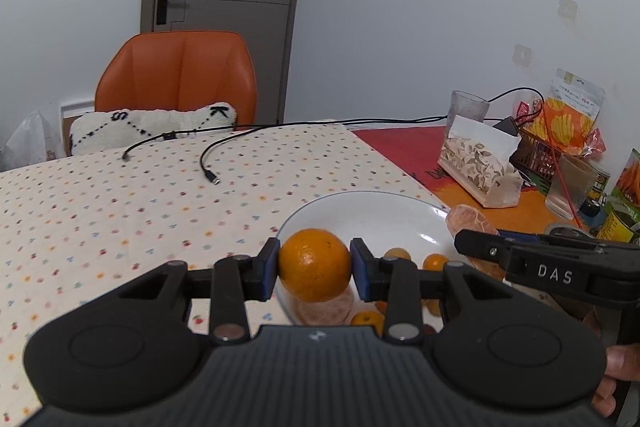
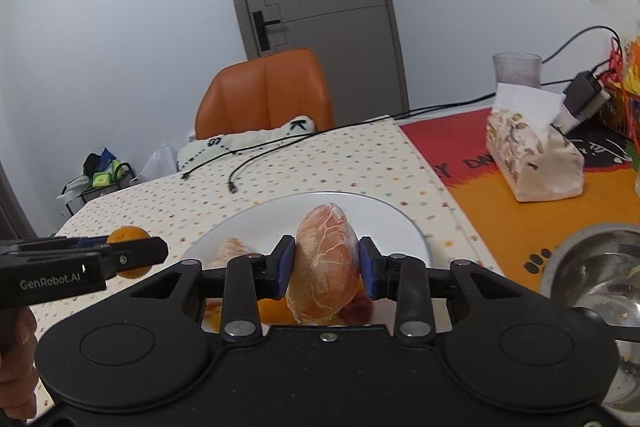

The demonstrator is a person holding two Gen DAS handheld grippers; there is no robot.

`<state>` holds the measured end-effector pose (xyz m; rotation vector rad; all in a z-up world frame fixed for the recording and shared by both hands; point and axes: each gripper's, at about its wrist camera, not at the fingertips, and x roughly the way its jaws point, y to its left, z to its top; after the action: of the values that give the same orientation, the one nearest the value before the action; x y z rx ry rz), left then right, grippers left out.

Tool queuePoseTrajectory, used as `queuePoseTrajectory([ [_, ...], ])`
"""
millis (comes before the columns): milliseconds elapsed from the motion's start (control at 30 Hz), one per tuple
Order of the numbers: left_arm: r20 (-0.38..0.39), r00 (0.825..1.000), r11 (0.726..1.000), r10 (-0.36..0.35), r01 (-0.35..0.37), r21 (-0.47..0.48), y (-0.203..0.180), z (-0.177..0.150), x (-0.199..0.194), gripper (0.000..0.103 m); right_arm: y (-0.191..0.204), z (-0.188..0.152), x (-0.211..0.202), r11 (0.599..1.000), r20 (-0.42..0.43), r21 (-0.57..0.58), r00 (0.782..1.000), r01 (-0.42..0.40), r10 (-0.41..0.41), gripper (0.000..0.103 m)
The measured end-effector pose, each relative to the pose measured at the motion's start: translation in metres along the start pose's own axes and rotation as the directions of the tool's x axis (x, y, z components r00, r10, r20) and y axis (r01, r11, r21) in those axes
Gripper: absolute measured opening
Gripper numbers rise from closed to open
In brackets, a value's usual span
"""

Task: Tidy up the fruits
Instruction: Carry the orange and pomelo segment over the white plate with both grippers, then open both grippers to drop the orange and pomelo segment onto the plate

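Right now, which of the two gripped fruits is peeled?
The pale pink pomelo segment in the right tongs, showing white membrane veins. The round orange in the left tongs has its smooth rind intact.

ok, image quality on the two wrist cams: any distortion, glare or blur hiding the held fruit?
Left wrist: strong fisheye bend at door and table edges, dark vignette corners; the orange in the left gripper is sharp, with a small highlight on the white plate. Right wrist: same bend; the peeled pomelo segment in the right gripper is clear, and the steel bowl shows reflections.
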<state>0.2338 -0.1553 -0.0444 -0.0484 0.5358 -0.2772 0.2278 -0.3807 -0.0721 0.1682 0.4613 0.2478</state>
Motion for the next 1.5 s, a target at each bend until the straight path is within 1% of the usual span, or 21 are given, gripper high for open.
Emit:
queuePoseTrajectory([
  [267, -0.021, 1.000, 1.000, -0.006, 0.007, 0.015, -0.009, 0.008, 0.024, 0.036, -0.016, 0.001, 0.013, 1.000, -0.009, 0.018, 1.000, -0.001, 0.001, 0.033],
  [467, -0.034, 0.999, 1.000, -0.025, 0.026, 0.018, -0.019, 0.013, 0.038, 0.036, -0.019, 0.003, 0.023, 1.000, -0.015, 0.025, 1.000, -0.008, 0.008, 0.033],
  [567, -0.028, 0.999, 0.999, -0.030, 0.031, 0.026, -0.023, 0.015, 0.043, 0.036, -0.020, 0.003, 0.027, 1.000, -0.017, 0.027, 1.000, -0.010, 0.010, 0.033],
  [667, -0.004, 1.000, 0.999, -0.009, 0.009, 0.032, -0.025, 0.019, 0.041, 0.039, -0.022, 0.003, 0.028, 0.999, -0.019, 0.033, 1.000, -0.011, 0.012, 0.033],
  [733, -0.002, 1.000, 1.000, -0.012, 0.012, 0.024, -0.022, 0.021, 0.039, 0.039, -0.023, 0.002, 0.028, 0.999, -0.020, 0.036, 1.000, -0.009, 0.010, 0.033],
  [1000, -0.022, 0.999, 1.000, 0.024, -0.024, 0.005, -0.007, 0.016, 0.028, 0.040, -0.020, 0.001, 0.030, 0.999, -0.024, 0.031, 1.000, -0.014, 0.014, 0.033],
  [1167, -0.036, 0.998, 0.999, 0.045, -0.045, -0.011, 0.003, 0.011, 0.020, 0.042, -0.016, 0.006, 0.033, 1.000, -0.018, 0.025, 1.000, -0.019, 0.020, 0.033],
  [1267, -0.040, 0.997, 0.998, 0.060, -0.061, -0.025, 0.009, 0.009, 0.014, 0.048, -0.012, 0.011, 0.034, 1.000, -0.004, 0.020, 1.000, -0.019, 0.020, 0.034],
  [1300, -0.041, 0.997, 0.997, 0.065, -0.066, -0.029, 0.011, 0.008, 0.011, 0.051, -0.012, 0.012, 0.034, 1.000, 0.000, 0.022, 1.000, -0.019, 0.019, 0.038],
  [1400, -0.046, 0.996, 0.996, 0.081, -0.083, -0.037, 0.017, 0.005, 0.004, 0.059, -0.013, 0.014, 0.031, 0.999, 0.011, 0.032, 1.000, -0.011, 0.011, 0.039],
  [1433, -0.046, 0.995, 0.996, 0.084, -0.086, -0.037, 0.018, 0.005, 0.002, 0.063, -0.013, 0.014, 0.029, 0.999, 0.011, 0.037, 1.000, -0.012, 0.012, 0.039],
  [1467, -0.045, 0.995, 0.995, 0.089, -0.090, -0.037, 0.019, 0.005, -0.001, 0.071, -0.013, 0.015, 0.028, 0.999, 0.010, 0.045, 1.000, -0.012, 0.012, 0.039],
  [1500, -0.040, 0.995, 0.995, 0.096, -0.097, -0.037, 0.020, 0.004, -0.003, 0.074, -0.014, 0.015, 0.026, 0.999, 0.011, 0.052, 1.000, -0.011, 0.011, 0.039],
])
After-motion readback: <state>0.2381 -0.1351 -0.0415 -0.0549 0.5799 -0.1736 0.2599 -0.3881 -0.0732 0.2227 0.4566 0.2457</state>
